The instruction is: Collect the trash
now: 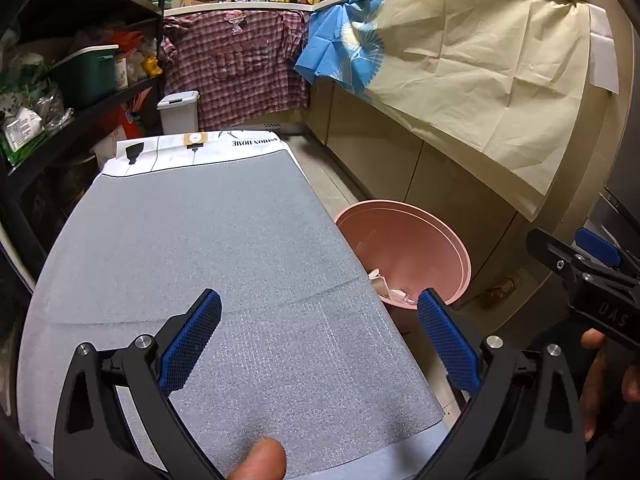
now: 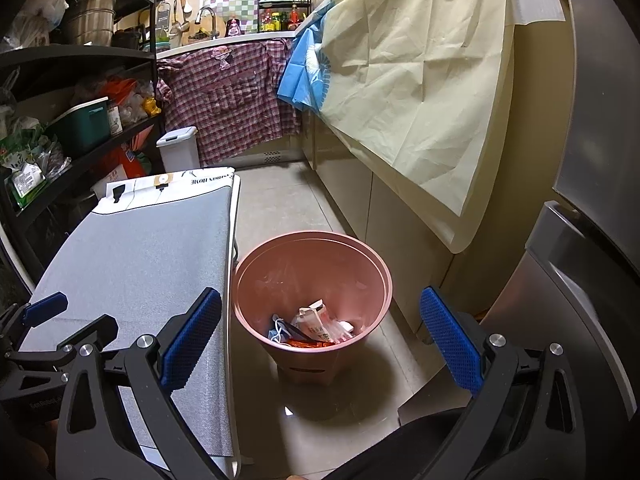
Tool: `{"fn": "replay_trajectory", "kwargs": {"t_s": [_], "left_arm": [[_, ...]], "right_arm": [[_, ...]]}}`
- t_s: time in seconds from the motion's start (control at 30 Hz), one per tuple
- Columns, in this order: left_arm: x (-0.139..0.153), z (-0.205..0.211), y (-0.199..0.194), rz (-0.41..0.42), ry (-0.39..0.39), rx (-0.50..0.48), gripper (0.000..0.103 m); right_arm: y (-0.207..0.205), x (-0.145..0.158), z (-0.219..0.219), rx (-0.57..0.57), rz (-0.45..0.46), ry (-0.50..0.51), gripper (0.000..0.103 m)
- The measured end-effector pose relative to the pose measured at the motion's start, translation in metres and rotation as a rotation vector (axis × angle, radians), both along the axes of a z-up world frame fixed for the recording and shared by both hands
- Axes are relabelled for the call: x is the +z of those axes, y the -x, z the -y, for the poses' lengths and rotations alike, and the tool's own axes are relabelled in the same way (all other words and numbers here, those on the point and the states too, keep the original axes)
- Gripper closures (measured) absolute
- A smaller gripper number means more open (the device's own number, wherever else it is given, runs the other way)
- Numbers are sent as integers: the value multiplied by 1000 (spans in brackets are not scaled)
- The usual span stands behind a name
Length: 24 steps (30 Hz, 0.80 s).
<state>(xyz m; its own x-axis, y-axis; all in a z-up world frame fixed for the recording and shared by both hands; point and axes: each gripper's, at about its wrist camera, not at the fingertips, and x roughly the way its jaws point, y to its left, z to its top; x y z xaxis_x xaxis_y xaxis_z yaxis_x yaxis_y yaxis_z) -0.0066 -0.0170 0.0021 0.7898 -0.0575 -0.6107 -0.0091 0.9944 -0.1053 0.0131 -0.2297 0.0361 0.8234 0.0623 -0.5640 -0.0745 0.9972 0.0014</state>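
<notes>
On the floor: pink bin beside the grey table, trash inside.
Nearer hand: right gripper, just above it.
Left gripper: over the table.
Fingers: both apart, empty.

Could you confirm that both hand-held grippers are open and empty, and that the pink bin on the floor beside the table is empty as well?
Not quite: the pink bin is not empty. The right wrist view shows wrappers and a blue face mask at its bottom. The left hand-held gripper and right hand-held gripper are indeed open and empty.

A checked shirt hangs beside a cream cloth.
</notes>
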Motion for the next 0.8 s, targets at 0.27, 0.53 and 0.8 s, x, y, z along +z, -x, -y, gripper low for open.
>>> {"fn": "replay_trajectory", "kwargs": {"t_s": [0.27, 0.53, 0.8], "left_arm": [[2, -1, 0, 2, -3, -2, 8], [3, -1, 0, 2, 6, -3, 8], [2, 0, -1, 1, 7, 0, 8]], "right_arm": [[0, 0, 0, 1, 0, 1, 5], [0, 0, -1, 1, 1, 1, 5], [0, 0, -1, 0, 0, 0, 5]]}}
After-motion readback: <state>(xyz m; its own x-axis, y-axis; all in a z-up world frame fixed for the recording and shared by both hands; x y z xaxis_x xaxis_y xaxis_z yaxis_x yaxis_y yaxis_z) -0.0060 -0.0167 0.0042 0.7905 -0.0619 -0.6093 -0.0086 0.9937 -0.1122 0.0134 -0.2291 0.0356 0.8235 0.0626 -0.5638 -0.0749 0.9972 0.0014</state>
